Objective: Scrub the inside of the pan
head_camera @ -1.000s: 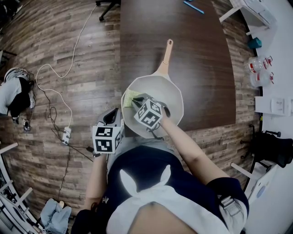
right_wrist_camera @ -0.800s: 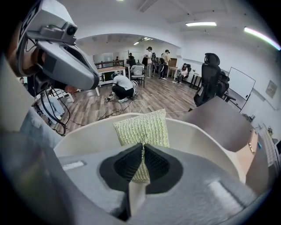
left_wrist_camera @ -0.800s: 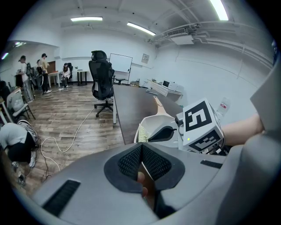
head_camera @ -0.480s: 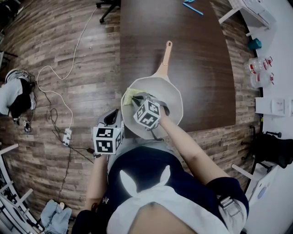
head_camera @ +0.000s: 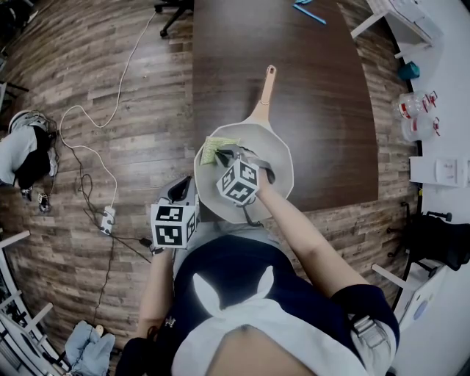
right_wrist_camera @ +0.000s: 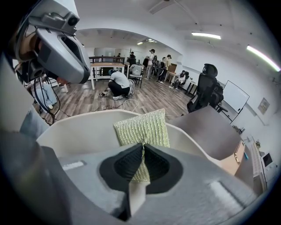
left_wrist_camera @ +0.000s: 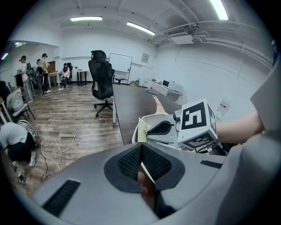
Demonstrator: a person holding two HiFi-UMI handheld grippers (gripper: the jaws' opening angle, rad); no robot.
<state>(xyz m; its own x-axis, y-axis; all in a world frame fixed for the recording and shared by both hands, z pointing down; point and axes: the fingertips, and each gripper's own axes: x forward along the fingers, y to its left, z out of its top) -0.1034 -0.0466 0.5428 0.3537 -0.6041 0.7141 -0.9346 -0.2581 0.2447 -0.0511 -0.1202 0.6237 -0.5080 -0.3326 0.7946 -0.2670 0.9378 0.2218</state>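
A cream pan (head_camera: 275, 158) sits at the near edge of a dark table, its tan handle (head_camera: 268, 84) pointing away from me. My right gripper (head_camera: 222, 156) reaches into the pan and is shut on a yellow-green scrub sponge (head_camera: 214, 150), which leans against the pan's far-left wall. In the right gripper view the sponge (right_wrist_camera: 142, 125) sticks up past the closed pads in front of the pale pan wall (right_wrist_camera: 79, 132). My left gripper (head_camera: 181, 192) hangs just outside the pan's near-left rim with its pads (left_wrist_camera: 131, 160) together. I cannot tell whether it pinches anything.
The dark brown table (head_camera: 316, 88) runs away from me, with a blue object (head_camera: 312, 12) at its far end. A white cable (head_camera: 88, 147) lies across the wood floor on the left. Bottles (head_camera: 415, 114) stand on a white counter at the right. An office chair (left_wrist_camera: 101, 77) stands beside the table.
The right gripper has rolled a little and pushed the sponge up the pan's left wall, away from me. The left gripper has stayed where it was.
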